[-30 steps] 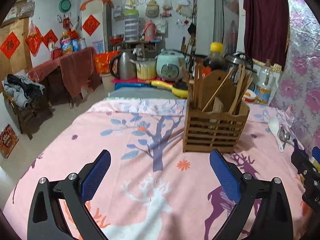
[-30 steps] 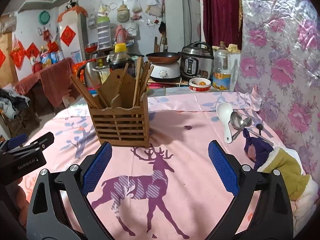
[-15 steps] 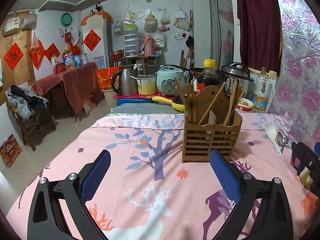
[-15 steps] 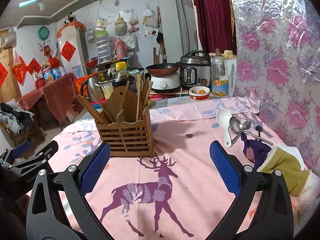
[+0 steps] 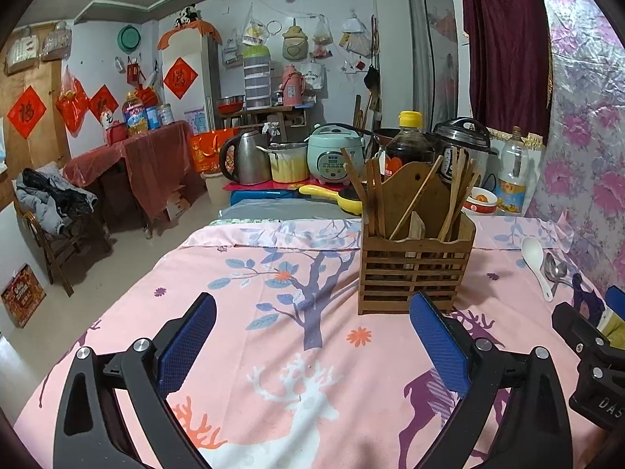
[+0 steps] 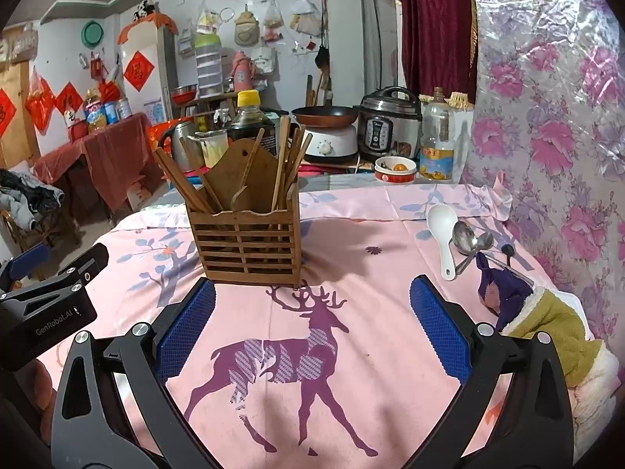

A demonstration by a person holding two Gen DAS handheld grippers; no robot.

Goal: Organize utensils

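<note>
A: So, where do the loose spoons lie relative to each tool?

B: White spoon (image 6: 442, 230) and metal spoons (image 6: 466, 239) lie on the tablecloth (image 6: 351, 351), ahead and right of the right gripper (image 6: 312, 332), well right of the wooden holder (image 6: 250, 240).

A: Long axes?

B: Handles point roughly toward the camera, bowls away (metal ones overlap, count unclear).

A: Jaw state?

B: Both spread wide, nothing held. Left gripper (image 5: 312, 346) faces the holder; spoons sit far to its right. Judgement: right is nearer.
</note>
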